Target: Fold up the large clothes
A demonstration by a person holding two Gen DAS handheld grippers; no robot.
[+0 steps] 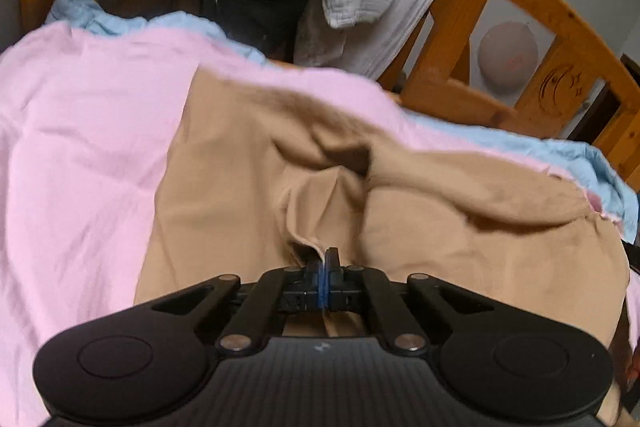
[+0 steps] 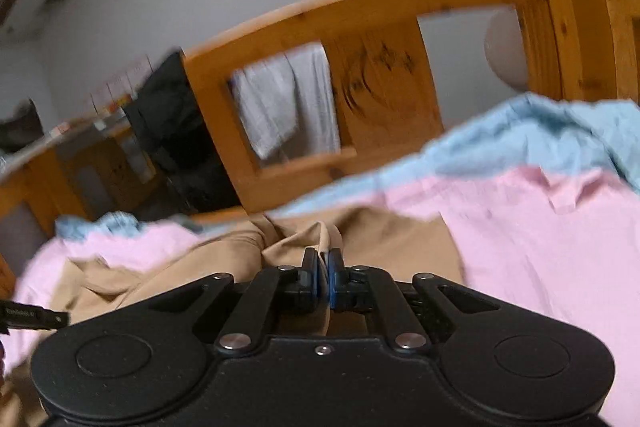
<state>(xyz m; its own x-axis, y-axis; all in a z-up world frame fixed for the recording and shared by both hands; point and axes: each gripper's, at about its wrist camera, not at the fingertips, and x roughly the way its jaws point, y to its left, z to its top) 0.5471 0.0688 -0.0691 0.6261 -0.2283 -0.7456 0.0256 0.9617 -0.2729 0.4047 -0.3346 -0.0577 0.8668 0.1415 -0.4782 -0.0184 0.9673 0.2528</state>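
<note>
Lying on a pink sheet, a tan garment is being pinched. Its folds are being clamped between the closed jaws of the left gripper and right gripper.

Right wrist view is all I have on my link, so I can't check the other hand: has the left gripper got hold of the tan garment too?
Observer: Yes. The left gripper is shut on a raised pleat of the tan garment.
Operator: Does the garment lie flat on that side?
Observer: No. Beyond the pinch, a thick fold bunches up across it.
Operator: What is it lying on there?
Observer: On the pink sheet, which spreads wide on that side, with a blue cloth along its far edge.
</note>
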